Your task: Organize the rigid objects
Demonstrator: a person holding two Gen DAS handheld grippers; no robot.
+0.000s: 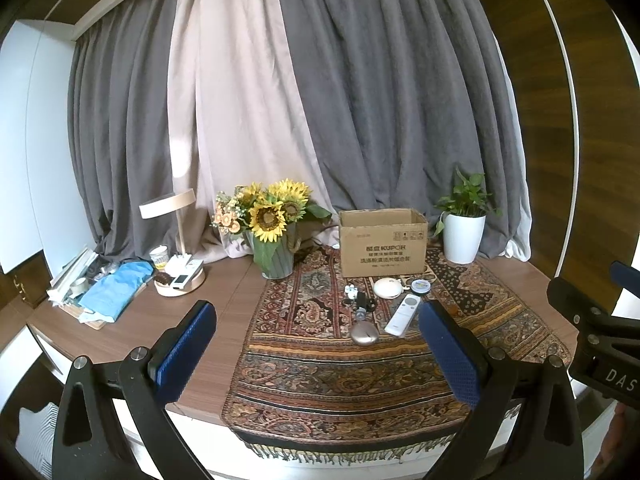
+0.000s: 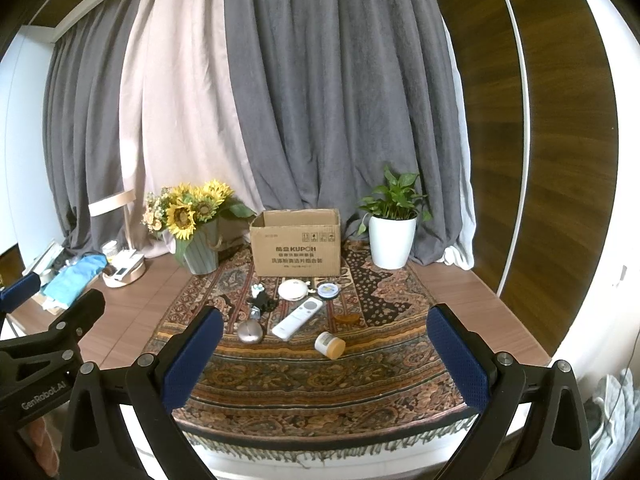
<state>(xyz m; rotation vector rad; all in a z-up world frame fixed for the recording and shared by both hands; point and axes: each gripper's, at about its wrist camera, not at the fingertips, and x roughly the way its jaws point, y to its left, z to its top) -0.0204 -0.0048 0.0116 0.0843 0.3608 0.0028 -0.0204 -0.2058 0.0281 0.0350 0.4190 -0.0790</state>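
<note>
Both held back from the near edge of the desk (image 2: 480,312), nothing between the pads: left tool (image 1: 316,344) spread wide, right tool (image 2: 324,350) likewise agape.

Ahead, on the patterned runner (image 2: 320,384), a loose cluster of small hard items in front of the open cardboard box (image 2: 296,246). Nearest the right tool: a small jar (image 2: 330,345) tipped on its side, likely to roll, probably best pinched across the body. Just left of it, a white remote (image 2: 298,317) lying diagonally, light and stiff, slick plastic; best taken across the narrow width near the middle. Further left, a silver rounded case (image 2: 249,332), smooth and domed, apt to slip out of a shallow pinch. Behind, a white disc (image 2: 293,290), a round tin (image 2: 327,290), and some small dark bits (image 2: 262,302), too small to identify surely.
</note>
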